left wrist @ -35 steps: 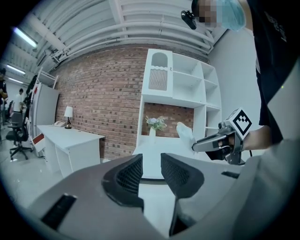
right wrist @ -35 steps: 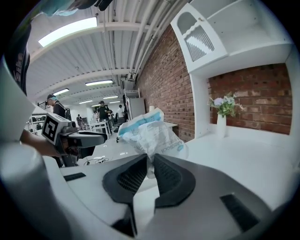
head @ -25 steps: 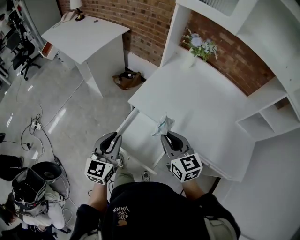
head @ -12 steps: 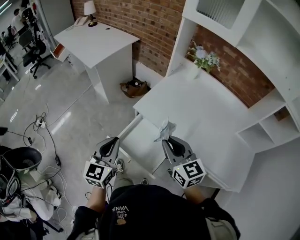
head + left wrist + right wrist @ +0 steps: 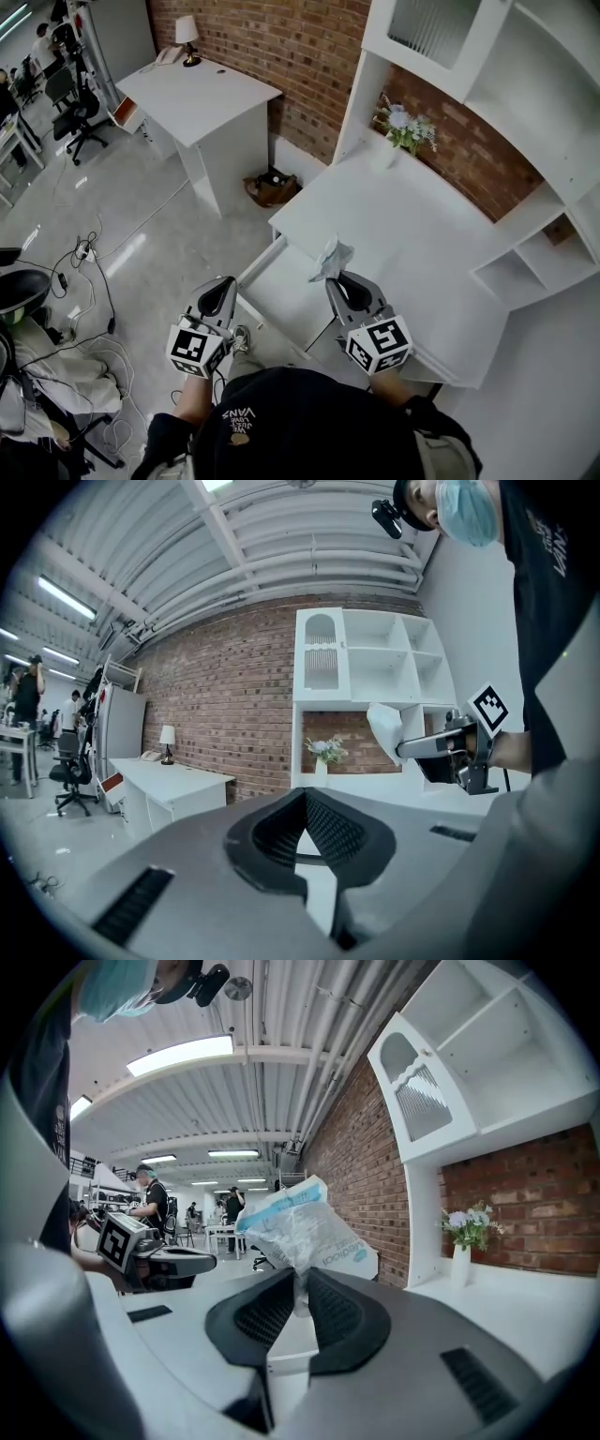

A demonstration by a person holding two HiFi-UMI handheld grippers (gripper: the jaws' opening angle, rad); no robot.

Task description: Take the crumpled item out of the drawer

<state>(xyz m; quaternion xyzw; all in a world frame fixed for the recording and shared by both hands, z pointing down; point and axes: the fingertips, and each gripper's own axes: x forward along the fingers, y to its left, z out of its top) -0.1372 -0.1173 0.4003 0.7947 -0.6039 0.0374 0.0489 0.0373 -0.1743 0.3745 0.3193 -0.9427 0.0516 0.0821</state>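
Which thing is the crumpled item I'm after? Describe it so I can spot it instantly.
Start at the white desk against the brick wall, then its open drawer at the front edge. By that drawer, the right tool pinches the crumpled packet: a wrinkled, see-through white wrapper with blue print, the only creased thing here, unlike the upright vase of flowers at the desk's back.
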